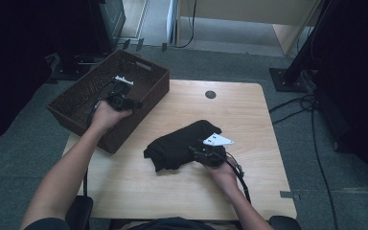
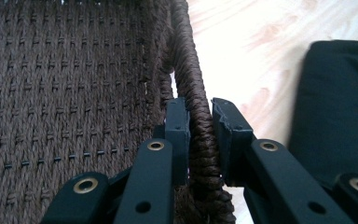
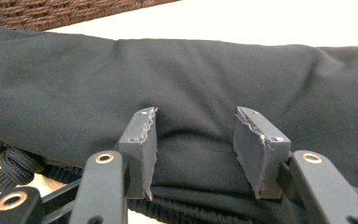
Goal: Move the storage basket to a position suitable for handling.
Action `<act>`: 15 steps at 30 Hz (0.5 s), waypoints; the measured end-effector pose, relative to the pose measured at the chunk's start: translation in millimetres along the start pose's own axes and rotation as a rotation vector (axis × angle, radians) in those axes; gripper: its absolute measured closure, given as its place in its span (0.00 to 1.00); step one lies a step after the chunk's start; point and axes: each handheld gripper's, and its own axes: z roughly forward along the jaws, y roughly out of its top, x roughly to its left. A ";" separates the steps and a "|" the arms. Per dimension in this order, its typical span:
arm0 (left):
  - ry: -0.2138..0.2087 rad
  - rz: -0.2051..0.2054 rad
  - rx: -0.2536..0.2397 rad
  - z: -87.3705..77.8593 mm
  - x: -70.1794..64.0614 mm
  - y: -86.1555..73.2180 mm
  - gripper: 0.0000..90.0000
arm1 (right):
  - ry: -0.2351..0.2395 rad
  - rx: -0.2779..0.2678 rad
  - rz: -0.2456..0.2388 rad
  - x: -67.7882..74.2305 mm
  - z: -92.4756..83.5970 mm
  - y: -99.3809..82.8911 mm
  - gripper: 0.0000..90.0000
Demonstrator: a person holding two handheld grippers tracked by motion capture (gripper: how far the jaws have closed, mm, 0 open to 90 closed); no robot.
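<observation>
A brown woven basket (image 1: 91, 91) sits on the table's far left corner. My left gripper (image 1: 134, 102) is at its right-hand wall. In the left gripper view the jaws (image 2: 200, 109) straddle the braided rim (image 2: 200, 140), one pad inside and one outside, both against the weave. A folded black garment (image 1: 177, 141) lies mid-table, also in the left gripper view (image 2: 340, 102). My right gripper (image 1: 195, 151) is at its near right side; the pads (image 3: 196, 126) pinch a thick fold of the black cloth (image 3: 191, 70). A black cord (image 3: 14, 163) lies under the cloth.
The light wooden table (image 1: 211, 120) has a round dark grommet (image 1: 210, 94) near its far edge. The basket overhangs the table's left edge. Cables (image 1: 297, 108) and a dark stand foot (image 1: 287, 79) lie on the carpet at right.
</observation>
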 end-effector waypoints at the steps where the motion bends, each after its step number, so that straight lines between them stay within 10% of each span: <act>1: -0.006 0.002 0.000 0.1 -2.9 -1.1 0.86 | 0.000 -0.001 -0.001 -0.1 0.1 -0.1 0.55; 15: -0.023 0.039 0.017 -0.2 -38.1 -11.9 0.86 | 0.001 0.000 -0.001 -0.3 0.0 -0.2 0.55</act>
